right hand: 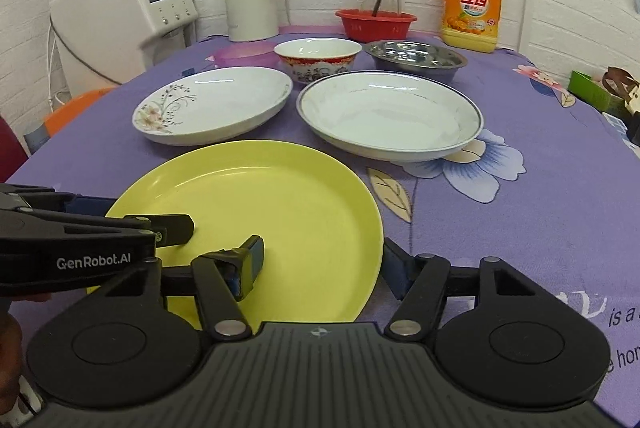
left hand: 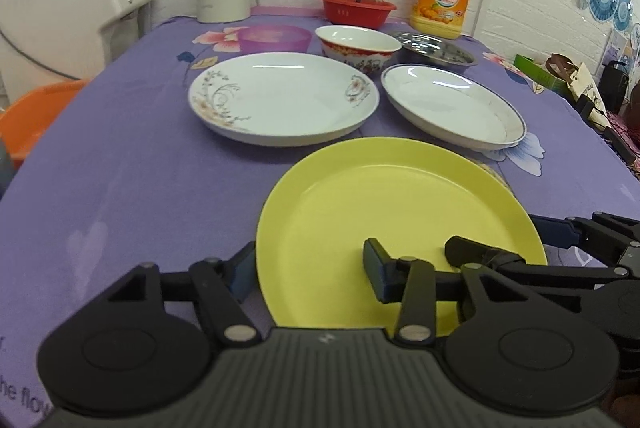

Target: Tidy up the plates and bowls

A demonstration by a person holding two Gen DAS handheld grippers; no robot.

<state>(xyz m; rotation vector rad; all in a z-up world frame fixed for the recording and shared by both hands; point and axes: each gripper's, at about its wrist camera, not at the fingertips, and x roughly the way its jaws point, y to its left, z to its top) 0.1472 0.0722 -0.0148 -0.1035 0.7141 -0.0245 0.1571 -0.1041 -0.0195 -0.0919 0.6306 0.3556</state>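
straddling opposite rims of the yellow plate [left hand: 384,212], both grippers' jaws stand spread.

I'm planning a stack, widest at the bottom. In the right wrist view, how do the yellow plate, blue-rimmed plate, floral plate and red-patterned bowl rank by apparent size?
1. yellow plate, though it lies nearest the camera.
2. blue-rimmed plate and floral plate: too alike to rank.
3. red-patterned bowl, clearly smallest, though farther back.

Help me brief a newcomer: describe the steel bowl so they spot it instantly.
Start at the yellow detergent jug by the back wall. Just before it on the purple tablecloth sits the steel bowl, right of the red-patterned bowl. It is the only shiny metal dish.
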